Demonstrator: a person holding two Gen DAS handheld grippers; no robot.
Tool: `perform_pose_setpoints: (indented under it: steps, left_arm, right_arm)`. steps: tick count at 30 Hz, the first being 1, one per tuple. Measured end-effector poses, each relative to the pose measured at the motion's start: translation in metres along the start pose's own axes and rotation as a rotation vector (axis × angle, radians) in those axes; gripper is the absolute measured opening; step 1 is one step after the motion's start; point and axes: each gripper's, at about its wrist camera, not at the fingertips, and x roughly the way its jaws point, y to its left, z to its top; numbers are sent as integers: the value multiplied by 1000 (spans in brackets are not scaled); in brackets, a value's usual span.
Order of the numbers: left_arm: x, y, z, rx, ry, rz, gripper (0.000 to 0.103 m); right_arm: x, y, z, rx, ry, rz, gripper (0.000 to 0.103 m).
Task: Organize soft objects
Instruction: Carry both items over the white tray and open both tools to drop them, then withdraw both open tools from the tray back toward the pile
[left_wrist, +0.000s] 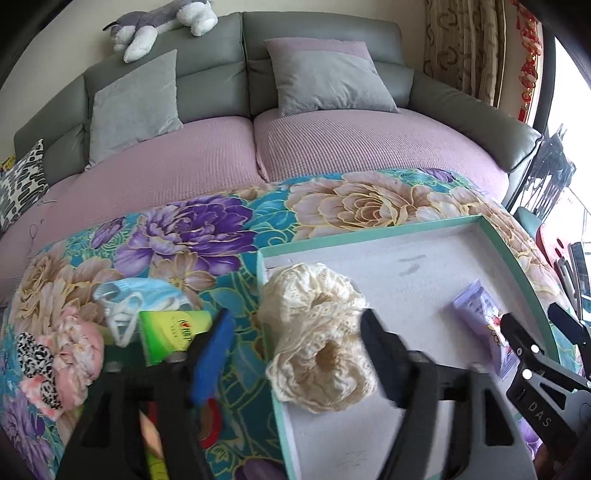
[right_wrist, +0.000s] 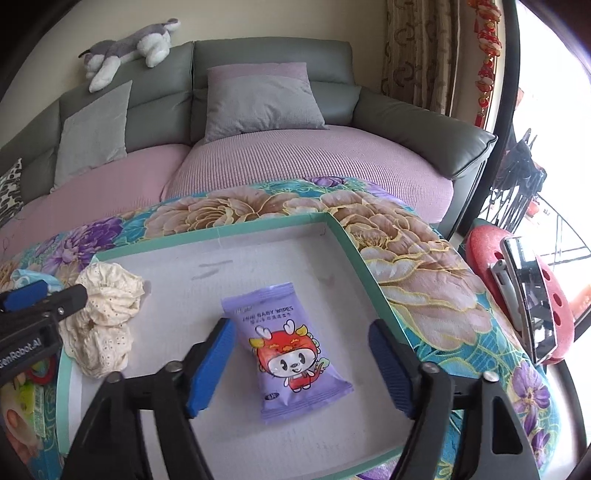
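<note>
Left wrist view: your left claw (left_wrist: 295, 350) is released, tilted down, one cream lace cloth (left_wrist: 314, 332) lying between its fingers at the left edge of the tray (left_wrist: 369, 236).
Right wrist view: your right claw (right_wrist: 301, 365) is released, angled down over one purple wipes packet (right_wrist: 291, 350) lying flat in the tray's middle.

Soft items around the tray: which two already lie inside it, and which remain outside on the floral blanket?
Inside the tray: the cream lace fabric and the purple wipes pack. The blue mask and green packet lie outside.
</note>
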Motion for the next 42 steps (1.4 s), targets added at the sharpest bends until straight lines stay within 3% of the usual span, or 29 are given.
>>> perform_pose_setpoints:
  steps: [4, 5, 7, 14, 16, 18, 26, 34, 42]
  left_arm:
    - [-5, 10, -3, -21, 2, 26, 85]
    - [-5, 12, -4, -26, 3, 29, 86]
    - [-5, 16, -6, -34, 7, 42, 87]
    - [-13, 29, -14, -55, -15, 91, 89]
    - [-17, 34, -16, -72, -30, 93, 98]
    - [-23, 39, -18, -93, -52, 93, 101]
    - [-45, 54, -24, -157, -121, 24, 101]
    - [-73, 84, -35, -213, -176, 137, 101]
    - [-102, 131, -52, -305, -230, 200, 101]
  right_arm:
    - [-1, 2, 0, -18, 9, -7, 86]
    - [-1, 2, 0, -16, 11, -10, 95]
    - [-1, 0, -1, -10, 19, -13, 103]
    - [-4, -3, 0, 4, 35, 0, 103]
    - [-5, -4, -1, 7, 40, 0, 103]
    - [-5, -5, -1, 11, 42, 0, 103]
    - [-7, 0, -1, -1, 48, -3, 103]
    - [-16, -1, 1, 33, 24, -14, 103]
    - [-30, 22, 6, 29, -13, 76, 103]
